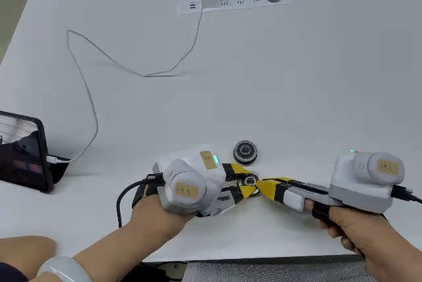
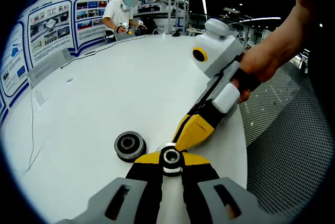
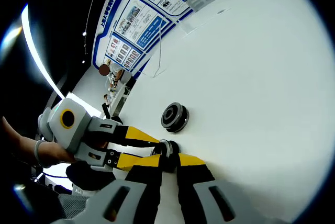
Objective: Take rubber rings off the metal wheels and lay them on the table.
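A small metal wheel [image 1: 250, 180] with a dark rubber ring sits between both grippers near the table's front edge. My left gripper [image 1: 242, 182] is shut on this wheel [image 2: 171, 157], one yellow jaw tip on each side. From the right, my right gripper [image 1: 259, 186] comes in with its jaws together, pinching the ring at the rim of the wheel [image 3: 166, 148]. In the left gripper view the right gripper [image 2: 180, 141] touches the wheel's upper right edge. A second wheel [image 1: 246, 151] with its black ring on lies flat on the table just behind, also seen as the free wheel [image 2: 130, 146] [image 3: 174, 116].
The white table [image 1: 316, 84] stretches far back. A power strip [image 1: 234, 0] lies at the rear, and its cable [image 1: 89, 97] runs to a dark phone [image 1: 23, 153] standing at the left. The table's front edge is close under my hands.
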